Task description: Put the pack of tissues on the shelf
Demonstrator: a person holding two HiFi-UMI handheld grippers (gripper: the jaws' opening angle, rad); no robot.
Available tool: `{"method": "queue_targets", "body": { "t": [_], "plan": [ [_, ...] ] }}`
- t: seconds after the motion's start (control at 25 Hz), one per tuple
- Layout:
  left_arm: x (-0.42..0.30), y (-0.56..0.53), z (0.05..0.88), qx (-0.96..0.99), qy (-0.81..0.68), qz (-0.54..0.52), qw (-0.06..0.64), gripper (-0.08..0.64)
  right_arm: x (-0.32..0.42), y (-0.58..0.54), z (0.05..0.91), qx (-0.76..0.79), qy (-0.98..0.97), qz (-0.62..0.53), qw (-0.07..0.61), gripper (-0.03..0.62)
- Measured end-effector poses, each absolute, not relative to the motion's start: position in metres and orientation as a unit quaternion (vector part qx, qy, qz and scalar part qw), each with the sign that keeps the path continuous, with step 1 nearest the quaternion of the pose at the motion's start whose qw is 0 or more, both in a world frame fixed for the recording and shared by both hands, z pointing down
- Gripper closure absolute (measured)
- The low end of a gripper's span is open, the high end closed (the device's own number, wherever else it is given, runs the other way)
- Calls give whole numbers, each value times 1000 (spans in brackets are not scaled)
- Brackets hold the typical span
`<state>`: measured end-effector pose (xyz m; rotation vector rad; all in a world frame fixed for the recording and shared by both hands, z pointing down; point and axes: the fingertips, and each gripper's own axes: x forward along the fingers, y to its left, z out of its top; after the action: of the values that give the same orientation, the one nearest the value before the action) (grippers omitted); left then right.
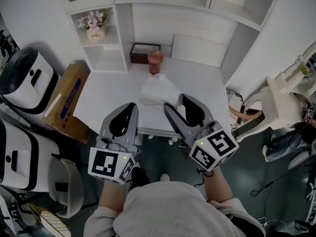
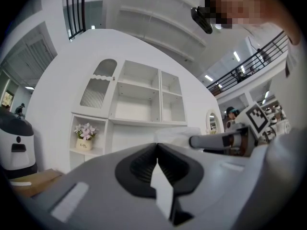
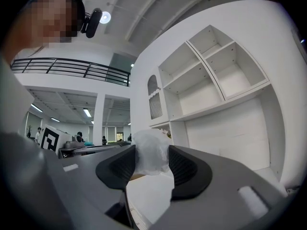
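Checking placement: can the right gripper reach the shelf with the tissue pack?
Probably yes. The right gripper grips the tissue pack, and the shelf ahead stands open, with nothing in between.

Bright, even overhead lighting; fisheye edges dark, warped.

i see the pack of tissues (image 3: pixel 152 155) wrapped in thin, crinkly, translucent plastic. the right gripper (image 1: pixel 174 102) looks like matt grey plastic with black ribbed pads (image 3: pixel 184 171). the desk (image 1: pixel 108 90) is smooth white; the box (image 1: pixel 66 100) is plain brown cardboard.
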<state>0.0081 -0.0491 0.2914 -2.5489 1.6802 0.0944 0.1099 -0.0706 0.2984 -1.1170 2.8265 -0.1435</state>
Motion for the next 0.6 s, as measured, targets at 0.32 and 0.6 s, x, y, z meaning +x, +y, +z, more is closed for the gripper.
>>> {"method": "queue_targets", "body": {
  "t": [0.32,0.6],
  "plan": [
    [-30,-90,287,-848,528,29,42,558,73,-107,294,-389,919,-50,51,383],
    [-65,-123,288,-856,514,28,37,558,37,-134,296,-404,912,-54,45,383]
  ]
}}
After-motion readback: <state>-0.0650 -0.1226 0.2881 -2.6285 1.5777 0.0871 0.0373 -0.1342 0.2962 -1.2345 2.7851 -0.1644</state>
